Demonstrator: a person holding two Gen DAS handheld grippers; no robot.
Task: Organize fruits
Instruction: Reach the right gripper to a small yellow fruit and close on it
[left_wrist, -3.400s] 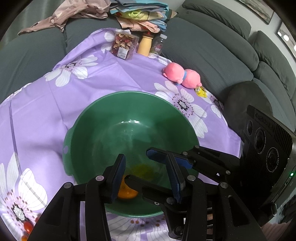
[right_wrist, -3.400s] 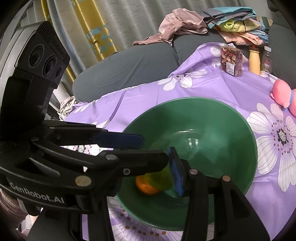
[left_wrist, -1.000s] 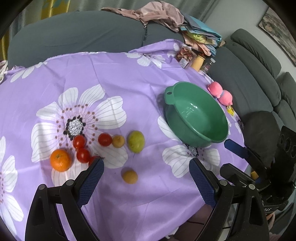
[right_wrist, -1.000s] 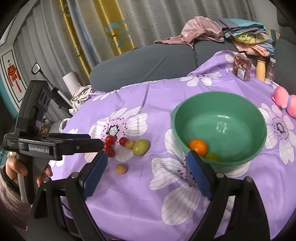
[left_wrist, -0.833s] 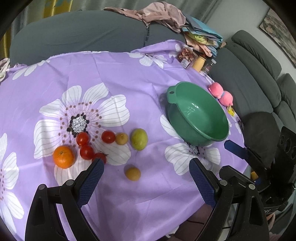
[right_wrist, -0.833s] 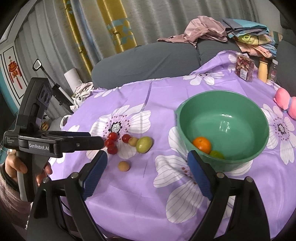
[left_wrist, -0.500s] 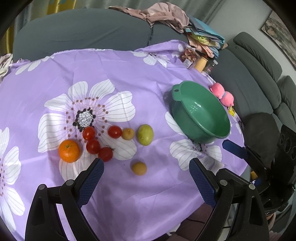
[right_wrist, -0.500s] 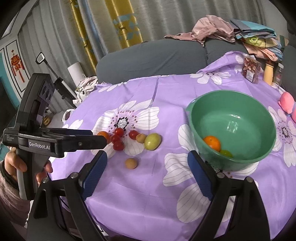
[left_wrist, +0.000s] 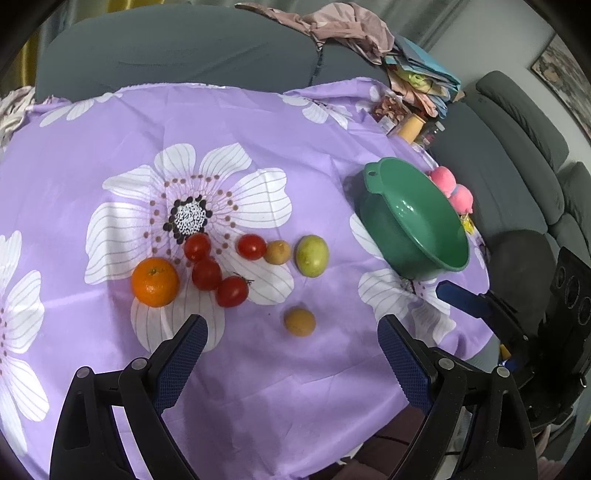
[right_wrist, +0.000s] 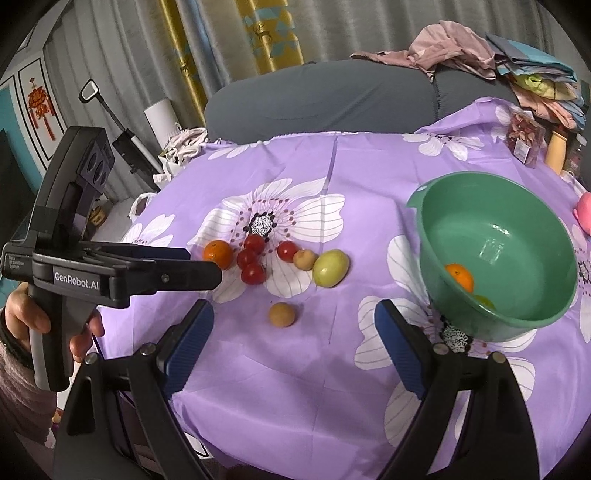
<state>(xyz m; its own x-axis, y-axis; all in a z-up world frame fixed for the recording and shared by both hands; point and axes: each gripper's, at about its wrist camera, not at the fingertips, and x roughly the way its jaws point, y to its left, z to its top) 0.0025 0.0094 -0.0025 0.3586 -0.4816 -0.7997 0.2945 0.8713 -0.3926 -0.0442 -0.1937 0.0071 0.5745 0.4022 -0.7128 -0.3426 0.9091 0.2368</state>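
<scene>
Loose fruit lies on the purple flowered cloth: an orange (left_wrist: 155, 277) (right_wrist: 218, 254), several red tomatoes (left_wrist: 206, 273) (right_wrist: 251, 266), a green fruit (left_wrist: 312, 255) (right_wrist: 330, 273) and two small tan fruits (left_wrist: 299, 321) (right_wrist: 282, 314). A green bowl (left_wrist: 413, 236) (right_wrist: 532, 317) on the right holds an orange (right_wrist: 459, 277) and a green fruit (right_wrist: 483, 301). My left gripper (left_wrist: 291, 356) is open and empty, above the near cloth. My right gripper (right_wrist: 293, 341) is open and empty, near the tan fruit.
A pink plush toy (left_wrist: 452, 188) lies beyond the bowl. A snack box (right_wrist: 524, 142) and bottle (right_wrist: 556, 147) stand at the far right edge. A grey sofa with piled clothes (right_wrist: 461, 48) wraps the table's back. The table edge is just below both grippers.
Both grippers have pulled back from over the bowl, opened wide and now swing left toward the loose fruit. The fruit shifts toward the frame centre.
</scene>
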